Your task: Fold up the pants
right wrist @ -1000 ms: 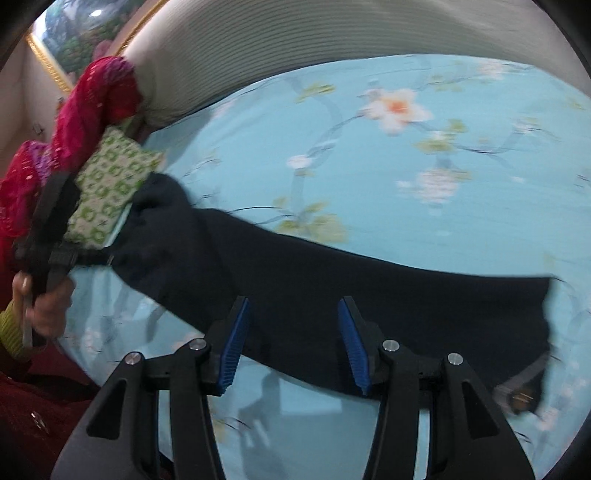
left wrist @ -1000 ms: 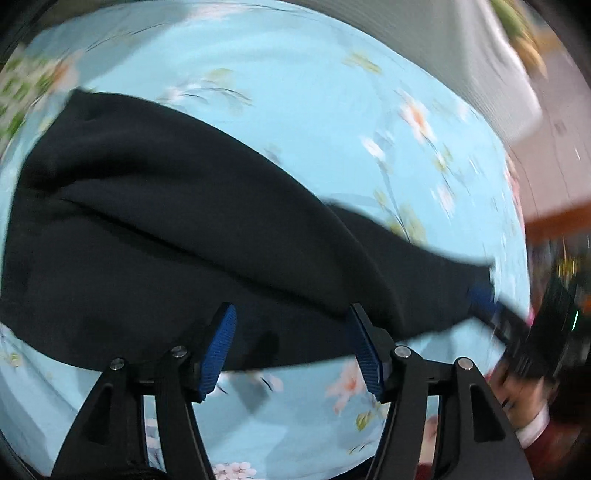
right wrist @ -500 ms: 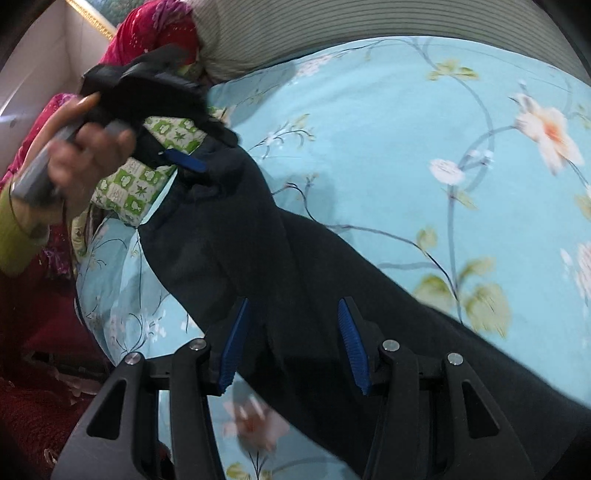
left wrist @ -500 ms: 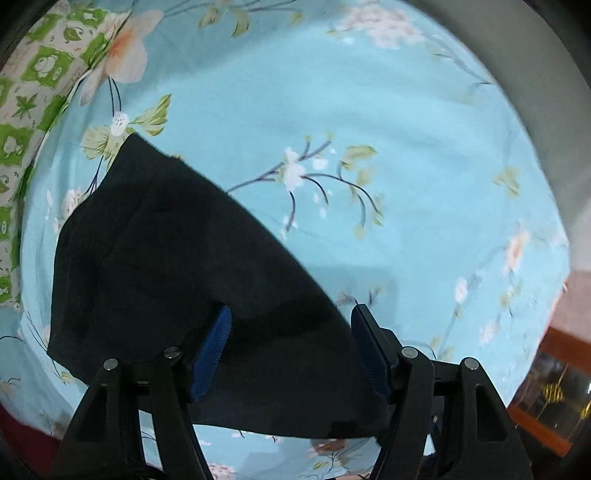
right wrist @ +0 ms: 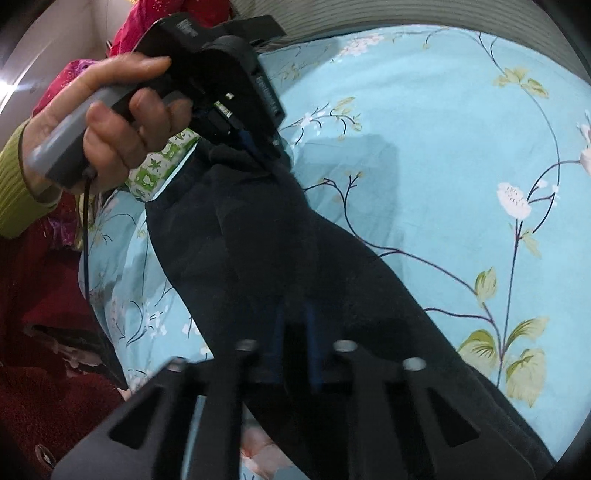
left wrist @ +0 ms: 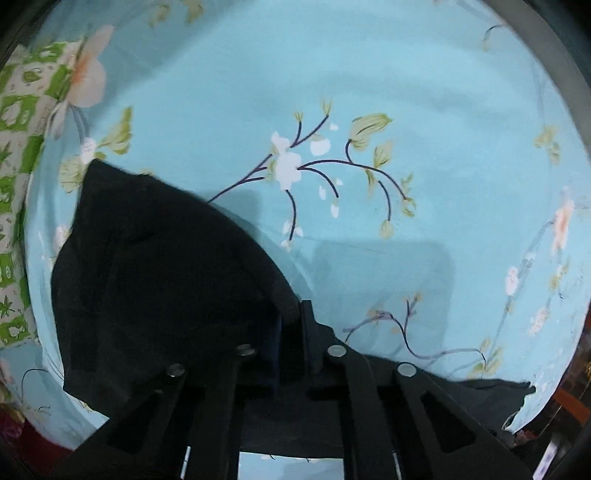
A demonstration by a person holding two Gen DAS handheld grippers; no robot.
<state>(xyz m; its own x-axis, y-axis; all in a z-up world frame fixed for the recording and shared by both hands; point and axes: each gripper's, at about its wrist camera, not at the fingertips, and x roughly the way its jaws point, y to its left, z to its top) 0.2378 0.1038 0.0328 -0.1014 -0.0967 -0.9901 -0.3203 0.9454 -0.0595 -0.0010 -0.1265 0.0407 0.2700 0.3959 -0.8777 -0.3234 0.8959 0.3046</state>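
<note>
The black pants point(left wrist: 159, 280) lie on a light blue flowered bedsheet point(left wrist: 369, 92). In the left wrist view my left gripper point(left wrist: 291, 325) is shut on a rolled edge of the pants, with cloth bunched to its left. In the right wrist view the pants point(right wrist: 280, 251) run as a dark band from upper left to lower right. My right gripper point(right wrist: 295, 332) is shut on the pants near the band's middle. The left gripper also shows in the right wrist view point(right wrist: 258, 147), held by a hand and pinching the far end of the pants.
A green and white patterned cushion point(left wrist: 14, 184) lies at the sheet's left edge. A grey ribbed headboard point(right wrist: 406, 14) runs along the back. The person's red clothing point(right wrist: 37, 332) is at the left of the right wrist view.
Both grippers have closed from open onto the pants. The left gripper has moved in over the cloth's edge and now appears much nearer to the right gripper.
</note>
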